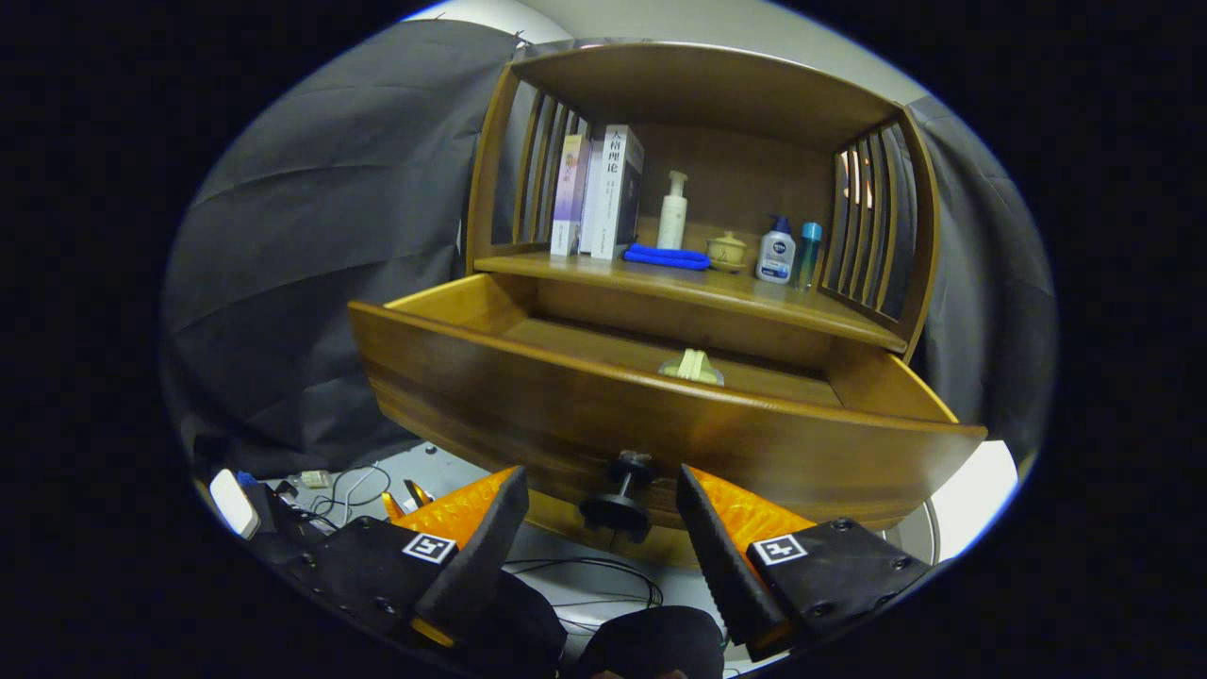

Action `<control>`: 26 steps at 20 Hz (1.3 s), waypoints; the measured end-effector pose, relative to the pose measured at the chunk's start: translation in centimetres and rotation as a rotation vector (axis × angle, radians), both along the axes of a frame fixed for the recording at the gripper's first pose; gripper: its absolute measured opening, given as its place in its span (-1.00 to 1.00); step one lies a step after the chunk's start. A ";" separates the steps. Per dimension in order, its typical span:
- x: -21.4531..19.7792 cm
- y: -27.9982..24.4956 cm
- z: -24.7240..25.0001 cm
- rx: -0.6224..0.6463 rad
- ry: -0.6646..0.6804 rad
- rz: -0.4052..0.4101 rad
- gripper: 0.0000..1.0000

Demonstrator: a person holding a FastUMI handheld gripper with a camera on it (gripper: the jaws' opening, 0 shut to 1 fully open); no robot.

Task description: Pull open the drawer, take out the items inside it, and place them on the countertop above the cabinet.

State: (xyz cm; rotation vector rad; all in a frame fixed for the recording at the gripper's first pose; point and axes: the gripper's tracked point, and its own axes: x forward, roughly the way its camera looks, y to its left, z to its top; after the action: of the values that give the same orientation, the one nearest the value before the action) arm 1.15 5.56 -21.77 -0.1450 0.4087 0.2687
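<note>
Wooden curved-front drawer (660,415) already pulled open, pale cream item (693,366) left inside. Claw (603,514) spread wide around dark round knob (620,505), gripping nothing.

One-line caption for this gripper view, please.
Open gripper flanks the knob of the pulled-out wooden drawer; a pale item lies inside.

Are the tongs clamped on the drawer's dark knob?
No: the tongs stand open, with the dark round knob between the fingers, untouched.
</note>
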 end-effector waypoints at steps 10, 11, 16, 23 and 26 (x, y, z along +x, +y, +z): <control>4.5 -1.9 7.4 0.054 -0.004 -0.023 0.96; 5.2 -1.6 7.5 0.084 0.016 -0.028 0.95; 10.0 -2.0 6.8 0.127 0.131 -0.072 0.95; 14.9 -2.1 2.9 0.195 0.331 -0.158 0.94; 16.9 -3.8 0.4 0.081 0.373 -0.221 0.95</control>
State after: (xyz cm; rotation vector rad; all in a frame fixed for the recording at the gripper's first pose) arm 18.09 1.80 -21.41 0.0318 0.7778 0.0918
